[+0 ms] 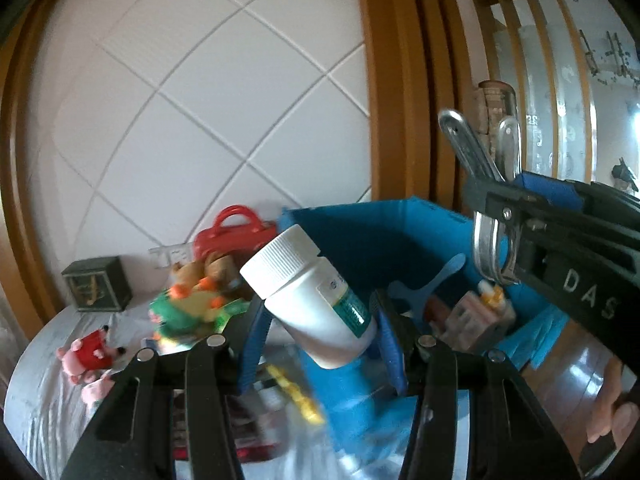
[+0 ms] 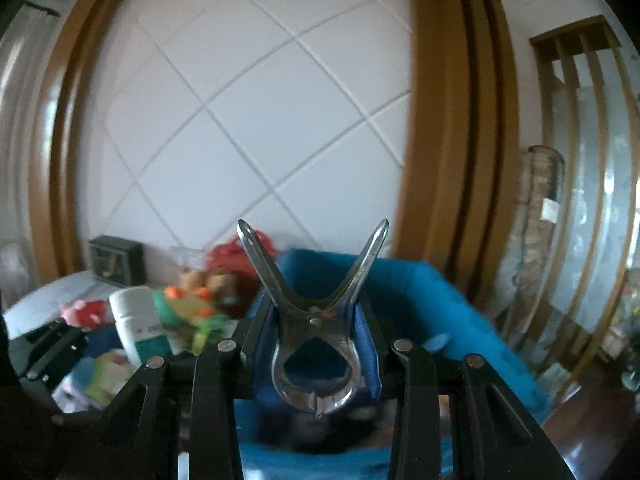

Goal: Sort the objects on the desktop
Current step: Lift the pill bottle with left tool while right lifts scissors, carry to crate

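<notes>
Behind everything we see a big white padded wall panel [image 1: 192,92] with criss-cross lines, set in a brown wooden frame [image 1: 384,80]. Below it is the counter [image 1: 44,384], under a wrinkly grey cloth. A big blue box [image 1: 360,240] sits there beside a red toy bag [image 1: 234,232], a green and orange toy [image 1: 188,312] and a small pink plush pig [image 1: 90,354]. Our left gripper [image 1: 320,340] has its jaws clenched on a tilted white plastic bottle [image 1: 308,296]. Our right gripper [image 2: 316,344] grasps a shiny metal clip [image 2: 314,320] over the box.
</notes>
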A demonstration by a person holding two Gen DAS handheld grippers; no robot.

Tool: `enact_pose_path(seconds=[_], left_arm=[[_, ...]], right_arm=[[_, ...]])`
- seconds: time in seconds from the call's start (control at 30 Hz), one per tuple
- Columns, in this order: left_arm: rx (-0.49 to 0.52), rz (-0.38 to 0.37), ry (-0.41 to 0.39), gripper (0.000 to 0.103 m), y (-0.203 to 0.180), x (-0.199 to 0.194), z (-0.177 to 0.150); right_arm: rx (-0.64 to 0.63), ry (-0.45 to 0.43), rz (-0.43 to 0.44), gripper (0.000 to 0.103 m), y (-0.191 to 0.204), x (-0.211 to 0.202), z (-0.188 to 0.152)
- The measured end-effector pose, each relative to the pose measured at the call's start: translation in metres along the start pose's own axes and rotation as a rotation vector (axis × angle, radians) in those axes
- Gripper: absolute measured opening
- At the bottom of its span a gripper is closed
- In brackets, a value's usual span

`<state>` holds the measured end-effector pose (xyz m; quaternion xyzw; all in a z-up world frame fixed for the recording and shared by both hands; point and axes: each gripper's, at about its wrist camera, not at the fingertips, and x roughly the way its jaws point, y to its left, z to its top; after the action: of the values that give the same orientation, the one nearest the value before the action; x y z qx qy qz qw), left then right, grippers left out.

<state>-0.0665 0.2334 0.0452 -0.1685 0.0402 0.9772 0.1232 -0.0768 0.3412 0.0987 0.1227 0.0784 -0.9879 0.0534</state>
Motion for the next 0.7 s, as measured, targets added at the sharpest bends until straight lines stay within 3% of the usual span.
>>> enact_pose_path(seconds=[0.1, 0.33, 0.57, 0.7], left_arm=[[0.016, 0.011, 0.029, 0.049, -0.053, 0.034, 0.012], [0.09, 0.074, 0.177, 0.049, -0.131, 0.103, 0.014], [0.126, 0.075, 0.322, 0.049, -0.162, 0.139, 0.001], [0.135, 0.08, 0.35, 0.049, -0.17, 0.145, -0.004]], right_arm=[[-0.025, 0.049, -0.017, 0.036, -0.053, 0.024, -0.011], [-0.006, 0.198, -0.035, 0.036, -0.148, 0.084, -0.055], [-0.054, 0.252, -0.054, 0.037, -0.169, 0.103, -0.085], [-0.044, 0.28, -0.035, 0.037, -0.181, 0.112, -0.097]])
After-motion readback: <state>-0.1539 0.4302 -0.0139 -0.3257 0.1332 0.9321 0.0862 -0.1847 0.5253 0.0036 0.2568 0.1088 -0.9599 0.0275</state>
